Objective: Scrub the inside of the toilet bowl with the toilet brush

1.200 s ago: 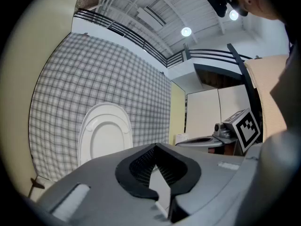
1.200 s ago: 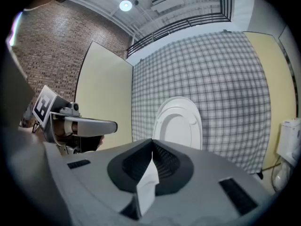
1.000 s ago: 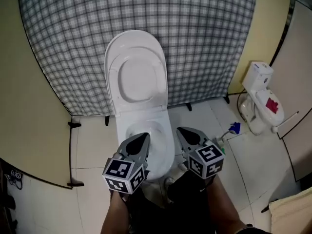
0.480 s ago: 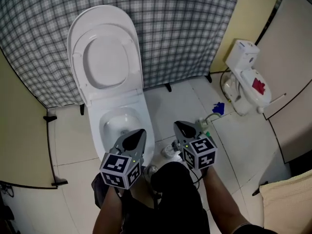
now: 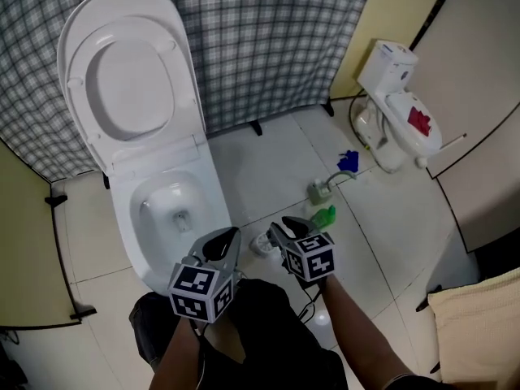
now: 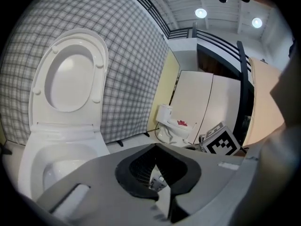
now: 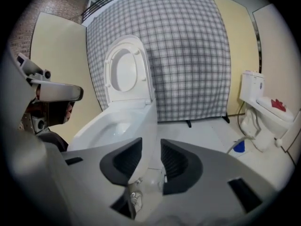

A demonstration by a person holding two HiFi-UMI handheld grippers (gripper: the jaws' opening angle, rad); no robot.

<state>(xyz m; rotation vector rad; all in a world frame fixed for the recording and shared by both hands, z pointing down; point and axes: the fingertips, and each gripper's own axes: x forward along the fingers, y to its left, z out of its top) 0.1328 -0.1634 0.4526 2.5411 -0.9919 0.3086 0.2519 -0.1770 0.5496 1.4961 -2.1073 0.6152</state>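
The white toilet point(image 5: 162, 218) stands at the left with lid and seat point(image 5: 130, 80) raised and the bowl open; it also fills the left gripper view point(image 6: 51, 164) and shows in the right gripper view point(image 7: 117, 126). A small white object point(image 5: 260, 244) stands on the floor by the toilet's base, right in front of both grippers; I cannot tell if it is the brush. My left gripper point(image 5: 231, 236) point(image 6: 156, 147) is shut and empty. My right gripper point(image 5: 278, 227) point(image 7: 151, 159) is open; its jaws have just been opening, with only floor and the toilet's side between them.
A checked curtain point(image 5: 260, 39) hangs behind the toilet. A green item point(image 5: 323, 216), a grey item point(image 5: 317, 192) and a blue item point(image 5: 348, 161) lie on the tiled floor to the right. A second small toilet point(image 5: 398, 112) stands at the far right by a beige panel point(image 5: 479, 120).
Both grippers have come down toward the floor beside the bowl. The head view has swung right, so the toilet now sits further left. The right jaws have parted.
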